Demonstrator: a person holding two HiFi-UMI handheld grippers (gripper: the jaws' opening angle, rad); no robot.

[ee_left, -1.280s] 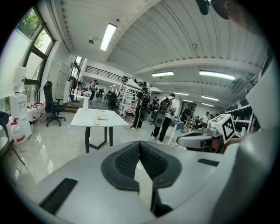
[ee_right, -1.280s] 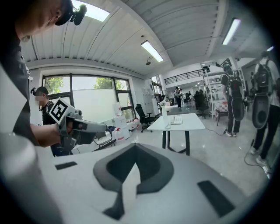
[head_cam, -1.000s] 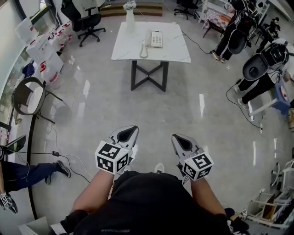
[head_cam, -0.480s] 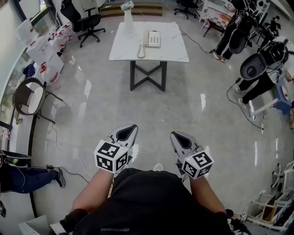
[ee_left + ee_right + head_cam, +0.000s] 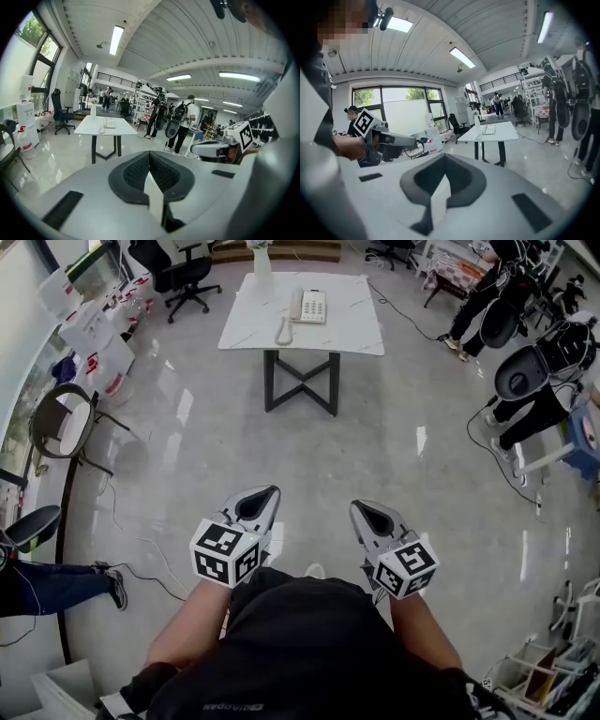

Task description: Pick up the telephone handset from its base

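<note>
The person is holding both tools low in front of the body, well apart from the table (image 5: 349, 329), which is standing far across the shiny floor (image 5: 309, 456). The left gripper (image 5: 270, 493) is pointing forward with its jaws pressing fully together; in the left gripper view the dark ribbed pads (image 5: 136, 171) are meeting along one seam and nothing is sitting between them. The right gripper (image 5: 362, 508) is doing the same, its jaws closing flat on each other and gripping nothing, its dark pads (image 5: 423, 180) touching along their edge. Neither tool is touching anything in the room. The telephone base (image 5: 310, 306) is resting on the white tabletop, and the handset (image 5: 282, 331) is lying just beside the base's near left corner; whether it is touching the base is too small to tell. A white vase (image 5: 262, 259) is standing upright at the table's far edge.
</note>
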